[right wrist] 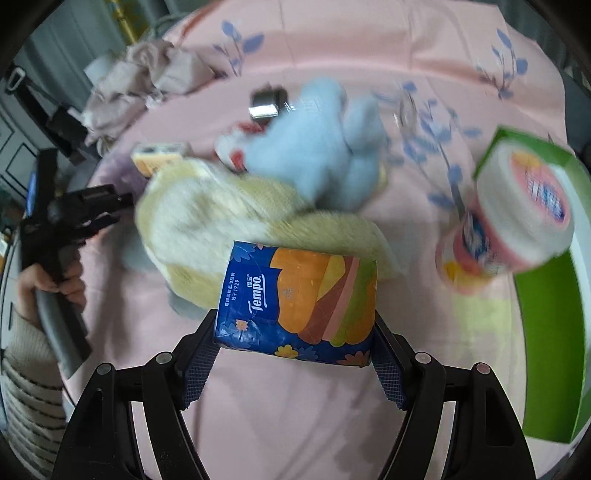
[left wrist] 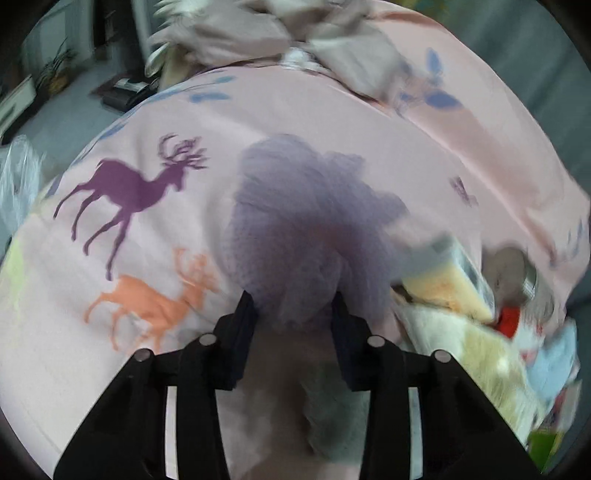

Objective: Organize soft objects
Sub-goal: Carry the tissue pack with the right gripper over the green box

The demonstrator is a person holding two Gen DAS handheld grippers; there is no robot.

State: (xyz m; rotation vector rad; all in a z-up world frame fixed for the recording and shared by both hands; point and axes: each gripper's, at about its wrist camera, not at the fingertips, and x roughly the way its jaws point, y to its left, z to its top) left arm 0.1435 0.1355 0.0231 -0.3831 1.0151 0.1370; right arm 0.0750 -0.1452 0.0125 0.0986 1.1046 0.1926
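Observation:
My left gripper [left wrist: 293, 302] is shut on a purple mesh bath pouf [left wrist: 295, 221] and holds it over the pink deer-print bedsheet [left wrist: 147, 277]. My right gripper [right wrist: 295, 332] is shut on a blue Tempo tissue pack [right wrist: 295, 299]. Beyond it lie a cream fluffy towel [right wrist: 207, 221] and a light blue plush toy [right wrist: 325, 147]. A pink-wrapped tissue roll [right wrist: 517, 218] sits at the edge of a green box [right wrist: 546, 332] on the right. The left gripper also shows in the right wrist view [right wrist: 92, 206], held by a hand.
A crumpled mauve cloth [right wrist: 144, 74] lies at the bed's far left, also in the left wrist view [left wrist: 240, 33]. A metal tin [right wrist: 267, 101] and a small yellow tissue pack [right wrist: 159, 157] lie behind the plush. Floor and furniture [left wrist: 55, 92] lie beyond the bed.

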